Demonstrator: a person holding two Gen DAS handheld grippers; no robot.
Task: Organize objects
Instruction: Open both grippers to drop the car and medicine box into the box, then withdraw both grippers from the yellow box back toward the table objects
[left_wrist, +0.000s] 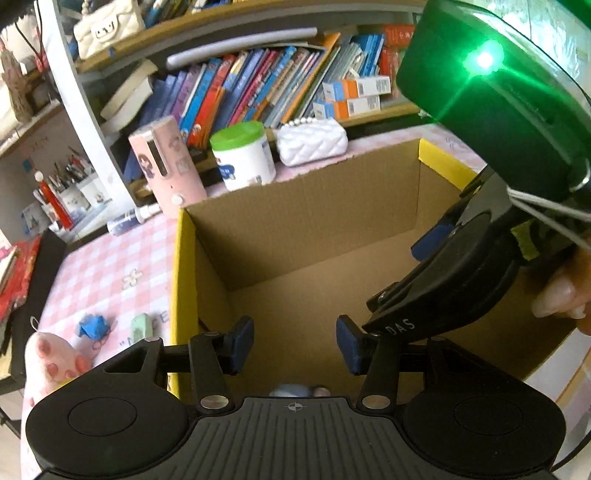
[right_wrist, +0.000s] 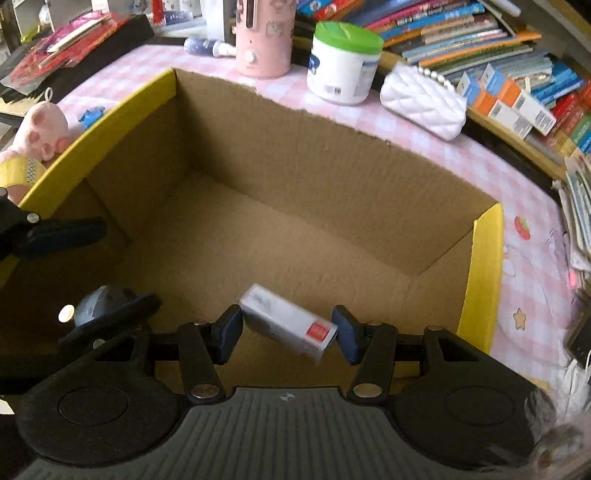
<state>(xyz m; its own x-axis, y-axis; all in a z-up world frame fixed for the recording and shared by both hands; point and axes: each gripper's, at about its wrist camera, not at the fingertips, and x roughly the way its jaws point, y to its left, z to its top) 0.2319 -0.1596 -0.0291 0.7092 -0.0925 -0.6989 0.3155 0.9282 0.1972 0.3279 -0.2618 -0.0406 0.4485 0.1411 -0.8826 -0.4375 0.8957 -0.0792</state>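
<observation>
White packet (right_wrist: 288, 326) sits tilted between the right gripper (right_wrist: 287, 334) fingers, part open over the cardboard box (right_wrist: 295, 155); whether gripped, can't tell.

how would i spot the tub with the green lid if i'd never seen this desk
Find the big open cardboard box on the pink checked tablecloth. Just behind its far wall stands the white tub, between a pink cylinder and a quilted white pouch. Only it has a bright green lid.
</observation>
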